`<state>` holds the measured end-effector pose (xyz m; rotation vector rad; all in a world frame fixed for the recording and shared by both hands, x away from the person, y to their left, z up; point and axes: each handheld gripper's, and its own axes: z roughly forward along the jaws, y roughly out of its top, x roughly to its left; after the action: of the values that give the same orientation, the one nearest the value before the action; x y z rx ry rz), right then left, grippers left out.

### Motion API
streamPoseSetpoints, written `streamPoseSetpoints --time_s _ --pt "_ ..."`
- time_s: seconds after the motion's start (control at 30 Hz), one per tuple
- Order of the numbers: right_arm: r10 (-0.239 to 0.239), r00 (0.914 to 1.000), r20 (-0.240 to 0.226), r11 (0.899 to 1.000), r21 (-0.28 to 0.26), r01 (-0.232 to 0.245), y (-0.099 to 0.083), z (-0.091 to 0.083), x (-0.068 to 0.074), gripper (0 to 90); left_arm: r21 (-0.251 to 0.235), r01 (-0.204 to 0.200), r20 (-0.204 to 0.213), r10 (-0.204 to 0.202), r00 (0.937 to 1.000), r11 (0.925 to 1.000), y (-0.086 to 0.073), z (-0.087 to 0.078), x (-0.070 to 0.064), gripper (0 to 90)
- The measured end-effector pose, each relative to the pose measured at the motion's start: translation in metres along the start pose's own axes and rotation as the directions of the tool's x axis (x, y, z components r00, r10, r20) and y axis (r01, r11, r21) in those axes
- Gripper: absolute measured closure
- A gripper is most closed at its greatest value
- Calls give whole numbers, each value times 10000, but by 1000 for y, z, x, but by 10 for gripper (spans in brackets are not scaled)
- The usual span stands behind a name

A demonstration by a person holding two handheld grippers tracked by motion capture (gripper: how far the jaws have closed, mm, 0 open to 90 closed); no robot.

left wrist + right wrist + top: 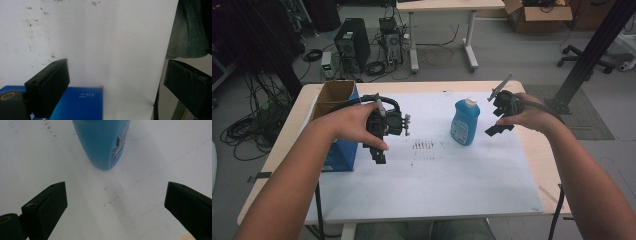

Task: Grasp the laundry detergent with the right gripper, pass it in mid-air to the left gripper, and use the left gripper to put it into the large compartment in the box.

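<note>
white mat (437, 170), right tongs (498, 129) facing bottle (464, 121)

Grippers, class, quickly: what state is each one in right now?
Left gripper: open, holding nothing, beside the blue box.
Right gripper: open, empty, facing the blue bottle.

The bottle (465, 121) stands on the sheet (432, 190) between both grippers (nearer the right gripper (499, 129)), the box (335, 125) beside the left gripper (378, 152).
</note>
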<state>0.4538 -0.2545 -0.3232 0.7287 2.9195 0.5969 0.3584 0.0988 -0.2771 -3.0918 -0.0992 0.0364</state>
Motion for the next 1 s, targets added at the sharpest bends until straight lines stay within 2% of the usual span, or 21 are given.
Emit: streamPoseSetpoints --time_s 0.03,0.1,0.33,0.63,1.0 --pt "22 10000 -35 9997 -258 -23 -1 2 2 45 1 -10 -2 10 10000 10000 0 -1 -1 67" --pt "64 10000 -73 9993 -380 -67 -3 5 3 45 -26 -9 0 9 10000 10000 0 -2 -1 67" --pt "88 9999 -123 9984 -562 -95 -5 14 7 45 -13 -18 -23 18 10000 10000 0 -2 -2 67" --pt "310 9993 -202 9934 -1095 -330 -15 31 12 45 3 -6 -35 6 10000 10000 0 -1 -4 67" --pt "549 9983 -179 9862 -1557 -571 -19 39 13 43 65 -21 -11 21 10000 10000 1 -2 -5 67"
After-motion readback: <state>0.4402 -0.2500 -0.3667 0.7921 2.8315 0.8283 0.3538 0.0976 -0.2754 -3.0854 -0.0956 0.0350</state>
